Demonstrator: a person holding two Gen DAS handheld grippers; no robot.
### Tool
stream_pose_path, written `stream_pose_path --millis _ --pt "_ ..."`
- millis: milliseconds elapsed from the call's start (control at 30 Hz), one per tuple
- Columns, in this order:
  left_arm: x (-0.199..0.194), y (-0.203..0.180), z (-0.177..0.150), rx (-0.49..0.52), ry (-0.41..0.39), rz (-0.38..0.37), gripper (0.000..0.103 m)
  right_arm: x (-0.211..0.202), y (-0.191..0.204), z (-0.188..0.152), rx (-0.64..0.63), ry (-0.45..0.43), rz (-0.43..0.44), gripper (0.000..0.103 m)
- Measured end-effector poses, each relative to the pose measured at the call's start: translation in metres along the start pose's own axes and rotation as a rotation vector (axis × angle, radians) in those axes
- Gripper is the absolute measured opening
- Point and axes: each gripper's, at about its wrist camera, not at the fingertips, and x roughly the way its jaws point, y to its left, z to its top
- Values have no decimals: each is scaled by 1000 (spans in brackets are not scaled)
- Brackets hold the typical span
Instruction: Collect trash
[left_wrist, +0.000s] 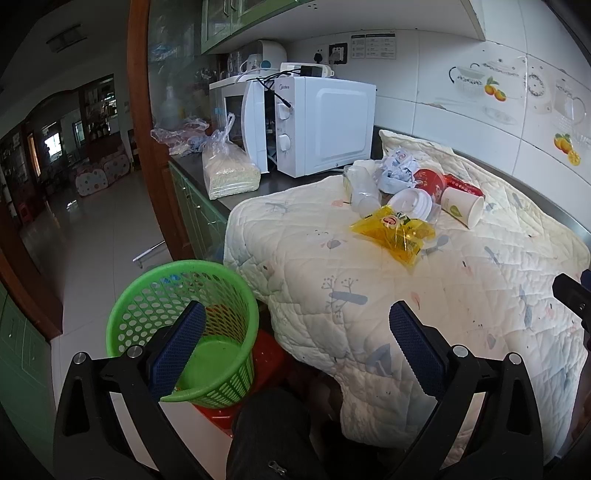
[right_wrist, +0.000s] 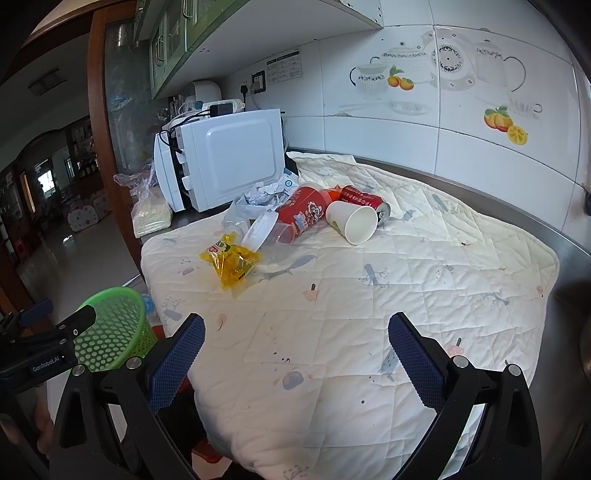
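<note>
Hovering at the near edge of the quilted cloth (right_wrist: 332, 314), both claws are spread wide and hold nothing: the right gripper (right_wrist: 295, 347) hangs over bare cloth, the left gripper (left_wrist: 297, 332) partly over the green basket (left_wrist: 147, 295), which stands low at the near left, below the counter edge. The trash lies in one tangled heap at the far side, just beside the white microwave (right_wrist: 232, 155): a yellow wrapper (right_wrist: 231, 260) nearest, then a white lid (right_wrist: 260, 229), a red tub (right_wrist: 304, 212), a paper cup (right_wrist: 352, 221) on its side, a red can (right_wrist: 364, 201) and crumpled paper (right_wrist: 266, 195). Because the pieces lean on or touch one another, pulling one out could likely roll the cup or can across the cloth, perhaps off the edge. The wrapper looks thin and slick, so it may slip from the pads or lie too flat to pinch, dragging the loose cloth instead. The basket's mouth is narrow and off to the left, so a release made too early would probably drop things on the floor
</note>
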Motion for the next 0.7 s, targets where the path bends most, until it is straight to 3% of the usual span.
stream_pose_path --millis 700 --pt "-1 0 3 -1 5 2 98 0 -1 0 1 3 -2 96"
